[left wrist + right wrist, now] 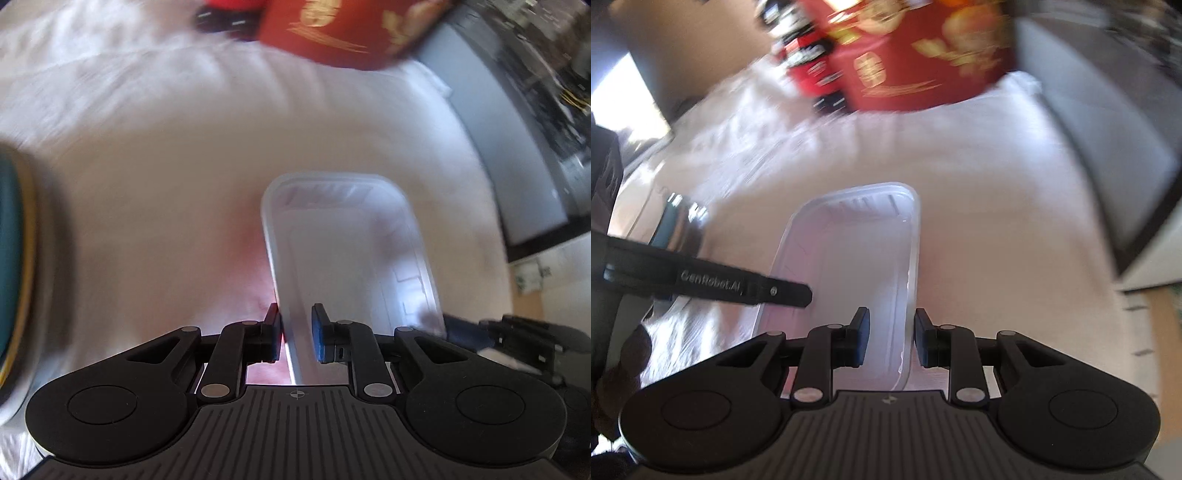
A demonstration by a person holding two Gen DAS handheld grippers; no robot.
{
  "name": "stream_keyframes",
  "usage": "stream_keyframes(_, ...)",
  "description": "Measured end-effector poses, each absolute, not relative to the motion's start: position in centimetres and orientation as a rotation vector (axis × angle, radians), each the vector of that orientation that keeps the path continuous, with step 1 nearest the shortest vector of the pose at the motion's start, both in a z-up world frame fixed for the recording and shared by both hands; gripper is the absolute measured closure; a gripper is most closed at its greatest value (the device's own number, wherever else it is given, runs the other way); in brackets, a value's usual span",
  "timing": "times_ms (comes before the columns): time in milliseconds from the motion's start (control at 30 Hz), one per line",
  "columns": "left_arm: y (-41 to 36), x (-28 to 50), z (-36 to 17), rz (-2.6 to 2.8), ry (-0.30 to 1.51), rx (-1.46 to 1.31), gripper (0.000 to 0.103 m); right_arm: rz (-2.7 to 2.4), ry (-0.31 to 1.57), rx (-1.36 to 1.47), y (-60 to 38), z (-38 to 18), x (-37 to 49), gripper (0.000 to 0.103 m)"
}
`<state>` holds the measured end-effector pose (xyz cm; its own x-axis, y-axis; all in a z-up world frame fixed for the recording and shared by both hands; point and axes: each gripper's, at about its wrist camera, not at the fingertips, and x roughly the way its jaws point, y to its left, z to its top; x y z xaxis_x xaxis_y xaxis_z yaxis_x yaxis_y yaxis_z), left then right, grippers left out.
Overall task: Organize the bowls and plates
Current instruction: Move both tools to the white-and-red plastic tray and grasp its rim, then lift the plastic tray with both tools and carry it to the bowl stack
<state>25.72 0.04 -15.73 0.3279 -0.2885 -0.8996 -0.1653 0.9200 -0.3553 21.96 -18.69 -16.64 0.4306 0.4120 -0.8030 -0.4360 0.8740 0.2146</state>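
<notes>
Clear plastic tray [343,251] [849,258]: long axis running away from cameras, over white cloth [166,166]. Left gripper [295,332] pinching left rim; right gripper [891,338] jaws straddling right rim, contact unclear. Red box [923,66] behind.

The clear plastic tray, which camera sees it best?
The right wrist view: the clear plastic tray shows its far rim, floor and both long sides. The left wrist view shows it too, but narrower, its near right corner blurred beside the other tongs.

Clear rectangular plastic tray [343,236] on white-clothed worktop [166,177], red gold-printed box [332,33] behind (far edge), teal gold-rimmed plate [13,258] left.
</notes>
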Motion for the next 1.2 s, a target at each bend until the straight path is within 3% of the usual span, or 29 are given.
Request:
stream_keyframes(300,0.4,25.6,-16.4,-0.06,1.231,-0.381,0.086,0.62,1.082,-0.101,-15.3,-18.3,21.9,0.073)
stream_keyframes(600,1.5,25.7,-16.6,-0.069,1.218,-0.473,0.086,0.578,1.06,0.026,-16.0,-18.5,25.4,0.072)
stream_keyframes(1000,2.3,26.0,-16.6,-0.065,1.249,-0.538,0.084,0.563,1.068,-0.014,-15.5,-19.1,24.7,0.072)
stream_keyframes(1200,2.4,24.8,-11.2,-0.14,1.156,-0.498,0.083,0.531,0.976,0.011,-15.7,-15.3,22.9,0.073)
